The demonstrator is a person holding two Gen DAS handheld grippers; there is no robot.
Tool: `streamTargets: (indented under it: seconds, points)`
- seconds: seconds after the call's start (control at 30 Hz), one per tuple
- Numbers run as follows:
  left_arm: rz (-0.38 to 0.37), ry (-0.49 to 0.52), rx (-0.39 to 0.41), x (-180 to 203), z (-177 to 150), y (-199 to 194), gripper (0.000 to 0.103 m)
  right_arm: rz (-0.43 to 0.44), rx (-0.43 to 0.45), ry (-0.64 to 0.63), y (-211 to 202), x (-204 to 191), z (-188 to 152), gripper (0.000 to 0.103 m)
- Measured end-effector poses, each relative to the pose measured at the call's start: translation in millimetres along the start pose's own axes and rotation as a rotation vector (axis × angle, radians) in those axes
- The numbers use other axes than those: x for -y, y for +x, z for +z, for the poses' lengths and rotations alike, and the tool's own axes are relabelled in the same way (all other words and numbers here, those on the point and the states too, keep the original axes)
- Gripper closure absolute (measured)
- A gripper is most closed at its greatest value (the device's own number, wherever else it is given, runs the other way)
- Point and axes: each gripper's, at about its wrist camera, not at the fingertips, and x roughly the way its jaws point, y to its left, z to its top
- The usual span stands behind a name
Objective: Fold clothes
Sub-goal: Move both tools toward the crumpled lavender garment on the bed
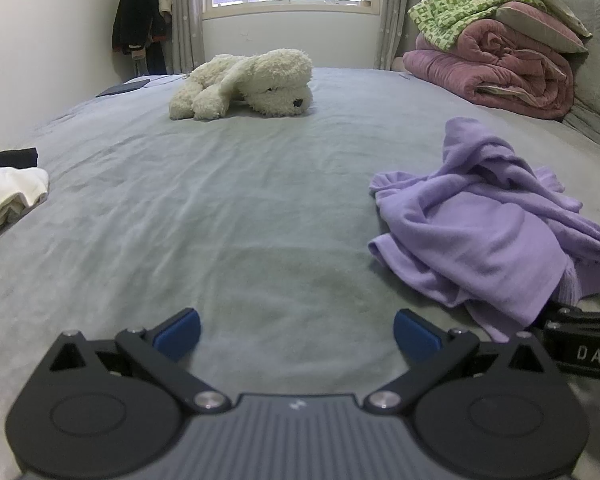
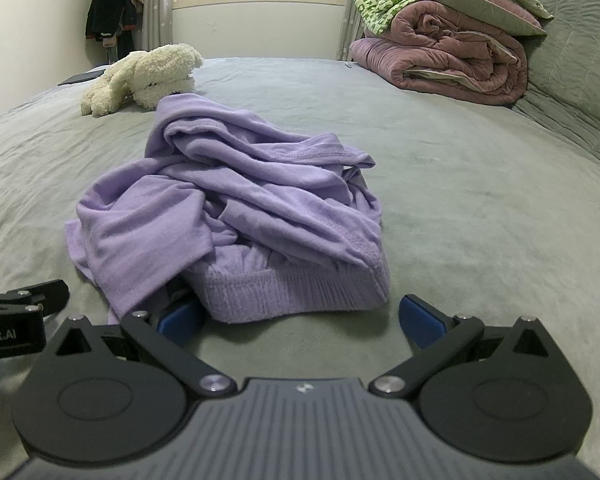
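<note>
Both jaws spread wide w/ nothing in them, my left gripper (image 1: 296,334) over bare bed (image 1: 220,208), right gripper (image 2: 300,320) just short of crumpled purple top (image 2: 236,200) mid-bed, prob. lined up to grab its ribbed hem.

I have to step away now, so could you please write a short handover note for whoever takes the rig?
Left gripper: open, empty, over bare bed.
Right gripper: open, empty, right at the ribbed hem of the purple top; touching or not, I cannot tell.
Purple top: crumpled in a heap on the bed, to the right of the left gripper.
White garment and a dark one: at the bed's left edge.
Done: no folding on the purple top.
Left: spread it flat, fold it, perhaps the others too.
</note>
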Motion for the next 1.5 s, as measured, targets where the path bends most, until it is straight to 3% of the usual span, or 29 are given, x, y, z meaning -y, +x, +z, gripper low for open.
streamTargets:
  seconds: [0.43, 0.57, 0.73, 0.9, 1.0, 1.1, 1.17, 1.23, 1.33, 1.5]
  points:
    - [0.029, 0.014, -0.005, 3.3, 0.5, -2.0, 0.000, 0.000, -0.003, 0.001, 2.4, 0.6, 0.7, 0.000]
    - [0.033, 0.006, -0.034, 2.4, 5.5, -2.7, 0.000, 0.032, -0.061, -0.061, 1.8, 3.9, 8.5, 0.000]
    - [0.002, 0.022, -0.071, 2.7, 10.1, -11.7, 0.000, 0.101, -0.137, -0.145, -2.6, 31.1, 23.4, 0.000]
    - [-0.051, 0.091, -0.042, 12.9, 13.0, -26.9, 0.000, 0.021, -0.124, -0.025, -10.4, 87.4, 33.0, 0.000]
    - [-0.125, 0.173, -0.026, 31.6, 8.9, -36.9, 0.000, 0.025, -0.129, 0.070, -7.6, 105.8, 40.8, 0.000]
    - [-0.161, 0.228, -0.019, 48.4, 3.7, -44.0, 0.000, 0.063, -0.116, 0.072, -8.4, 104.3, 47.7, 0.000]
    - [-0.183, 0.207, -0.036, 52.5, 6.4, -45.9, 0.001, 0.101, -0.110, 0.020, -11.7, 95.5, 48.0, 0.005]
    - [-0.218, 0.202, -0.030, 57.2, 13.5, -50.3, 0.001, 0.125, -0.107, -0.020, -10.7, 88.3, 51.4, 0.022]
    - [-0.254, 0.273, 0.024, 72.4, 21.0, -58.9, 0.001, 0.160, -0.128, 0.025, -3.8, 98.0, 56.1, 0.043]
    - [-0.249, 0.355, 0.051, 88.5, 23.6, -48.2, 0.001, 0.257, -0.170, 0.035, 3.2, 100.6, 56.2, 0.049]
